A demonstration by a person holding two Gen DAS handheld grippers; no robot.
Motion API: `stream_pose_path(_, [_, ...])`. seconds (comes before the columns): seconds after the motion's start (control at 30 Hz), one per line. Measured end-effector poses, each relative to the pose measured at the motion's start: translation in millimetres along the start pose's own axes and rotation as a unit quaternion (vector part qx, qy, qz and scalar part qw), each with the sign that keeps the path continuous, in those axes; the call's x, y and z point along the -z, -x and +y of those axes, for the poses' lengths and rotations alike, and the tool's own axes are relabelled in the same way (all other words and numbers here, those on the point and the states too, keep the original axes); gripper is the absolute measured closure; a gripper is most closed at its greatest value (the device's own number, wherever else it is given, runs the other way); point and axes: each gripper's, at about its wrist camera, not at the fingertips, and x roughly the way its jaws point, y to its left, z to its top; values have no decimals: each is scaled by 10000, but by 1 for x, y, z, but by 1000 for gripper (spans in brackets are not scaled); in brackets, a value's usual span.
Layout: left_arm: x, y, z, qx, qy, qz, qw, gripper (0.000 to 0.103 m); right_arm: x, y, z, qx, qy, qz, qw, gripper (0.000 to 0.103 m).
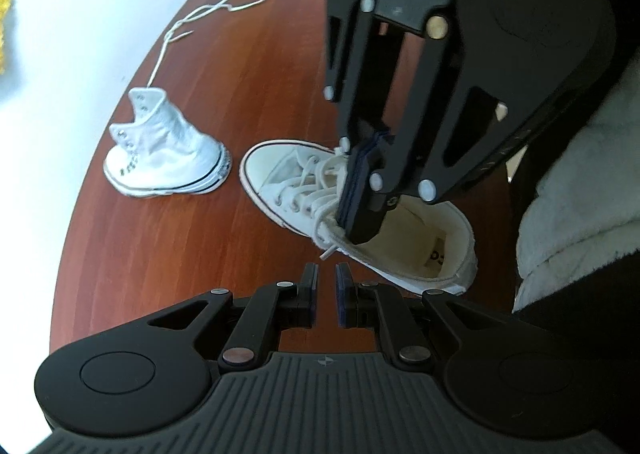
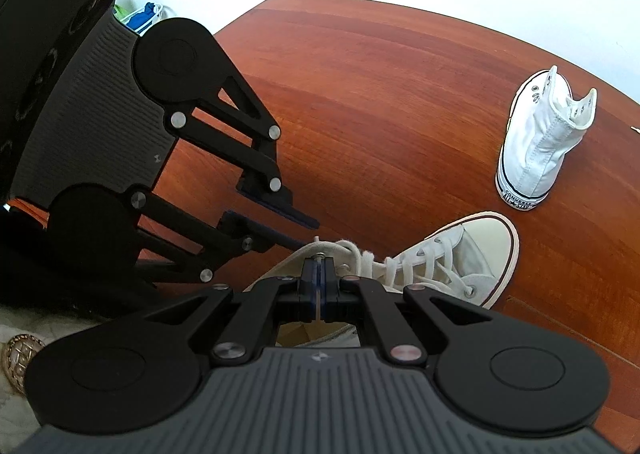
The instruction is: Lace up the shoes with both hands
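A reddish wooden table (image 1: 168, 246) fills most of both views and carries everything else; its edge curves away on the far side of both grippers, with a pale floor beyond. Two white high-top shoes stand on it. The cream laced shoe (image 1: 304, 190) lies directly under the right gripper (image 1: 362, 210), toe pointing away from the person, collar open toward the left gripper (image 1: 327, 274); from the right wrist camera its toe cap sits ahead and to the right of that tool's tips. The brighter unlaced shoe (image 1: 160, 154) stands upright, well apart from both tools, ahead and to the left of the left gripper; in the right wrist view it is far ahead on the right, heel toward the camera. A loose white lace (image 1: 224, 10) trails across the table from behind that shoe, farther from the left gripper than anything else on the wood. The right gripper points steeply down over the laced shoe's upper eyelets; its jaws are pressed together, and a thin pale strand of shoelace (image 2: 319, 254) runs up between the pads, though how firmly it is pinched I cannot tell. The left gripper hovers just short of the shoe's collar; its jaws stand a narrow gap apart with nothing between them; a loose lace end (image 1: 329, 252) lies just ahead of its tips.
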Motion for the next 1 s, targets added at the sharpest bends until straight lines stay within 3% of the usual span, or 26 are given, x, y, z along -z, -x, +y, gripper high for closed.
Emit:
stream_pose_path(0.73, [-5,-2,-2,132,-779,-132,9968,92,3,3,0,167,-298,-146,9993,101])
stream_pose_path(1.0, [-3,0,-5,147,-537,-149,9983,100,4,4,3,287,-291,-178,9990,100])
